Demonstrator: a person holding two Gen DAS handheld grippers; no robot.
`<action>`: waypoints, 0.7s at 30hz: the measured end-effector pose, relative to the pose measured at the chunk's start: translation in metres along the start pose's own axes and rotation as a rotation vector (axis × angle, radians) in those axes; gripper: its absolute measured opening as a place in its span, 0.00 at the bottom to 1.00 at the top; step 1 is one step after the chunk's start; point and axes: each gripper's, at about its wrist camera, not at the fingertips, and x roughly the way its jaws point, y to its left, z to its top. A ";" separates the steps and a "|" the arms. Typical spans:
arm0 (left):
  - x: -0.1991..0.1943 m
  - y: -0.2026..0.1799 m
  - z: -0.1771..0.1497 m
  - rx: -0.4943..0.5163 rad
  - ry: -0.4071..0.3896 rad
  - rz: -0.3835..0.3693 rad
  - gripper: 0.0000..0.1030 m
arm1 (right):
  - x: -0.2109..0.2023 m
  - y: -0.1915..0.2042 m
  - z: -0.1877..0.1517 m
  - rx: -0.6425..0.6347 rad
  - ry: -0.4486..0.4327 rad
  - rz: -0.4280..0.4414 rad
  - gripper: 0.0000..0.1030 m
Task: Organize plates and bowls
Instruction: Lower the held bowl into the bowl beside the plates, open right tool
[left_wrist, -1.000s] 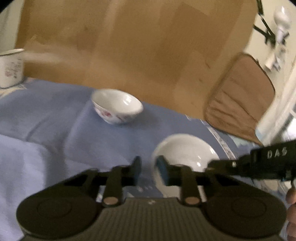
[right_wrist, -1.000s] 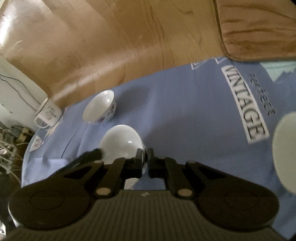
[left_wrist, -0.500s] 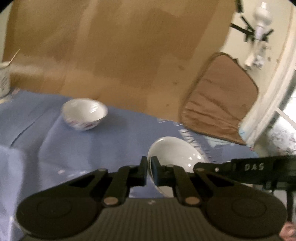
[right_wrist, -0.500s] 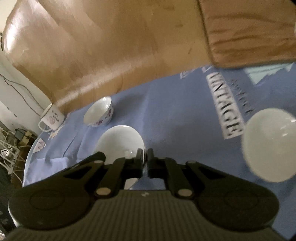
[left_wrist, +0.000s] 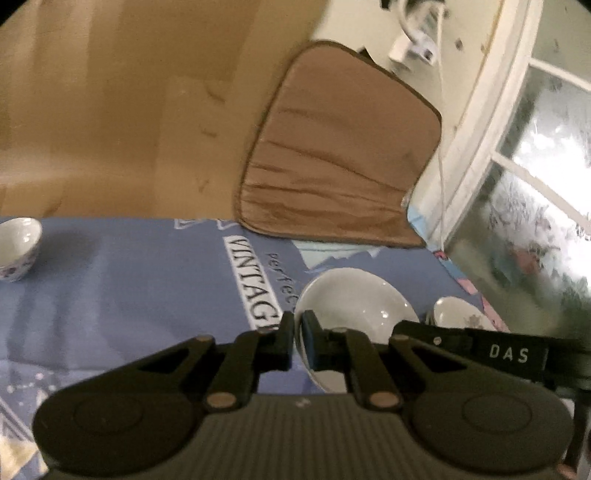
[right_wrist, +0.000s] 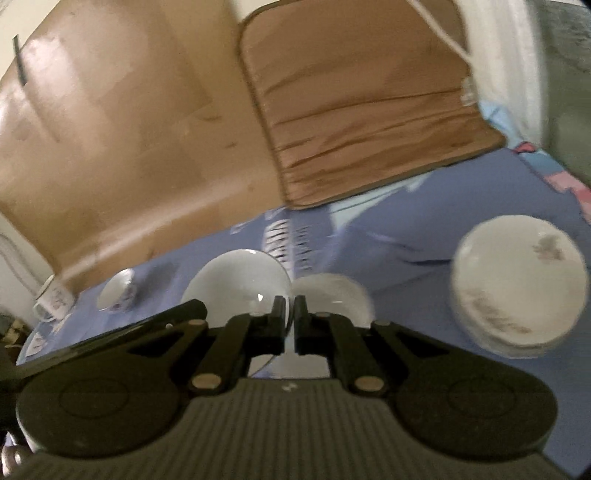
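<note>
Bowls looked empty: both tools, left (left_wrist: 297, 325) and right (right_wrist: 289, 310), pinched the white plate's (left_wrist: 354, 299) rim at 6 o'clock. A floral bowl (left_wrist: 16, 245) sat at 9 o'clock on the blue cloth (left_wrist: 129, 288); stacked plates (right_wrist: 517, 288), blurred, at 3 o'clock.

Plate stack (right_wrist: 521, 288) right of white plate (right_wrist: 236, 284), small bowl (right_wrist: 118, 291) left

A home — printed bedsheet (left_wrist: 129, 280), brown cushion (left_wrist: 340, 155), frosted window (left_wrist: 535, 177), floral crockery (right_wrist: 517, 288)

The small patterned bowl (left_wrist: 16, 247) is cut by the left edge — the stacked plates (right_wrist: 517, 288) blur.
</note>
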 end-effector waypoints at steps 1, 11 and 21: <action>0.002 -0.004 0.000 0.007 0.005 0.006 0.07 | 0.000 -0.004 -0.001 0.000 -0.005 -0.009 0.07; 0.021 -0.012 -0.006 0.028 0.054 0.049 0.07 | 0.014 -0.015 -0.009 -0.011 -0.001 -0.041 0.09; 0.015 -0.014 -0.006 0.050 0.031 0.055 0.08 | 0.012 -0.012 -0.010 -0.038 -0.033 -0.059 0.15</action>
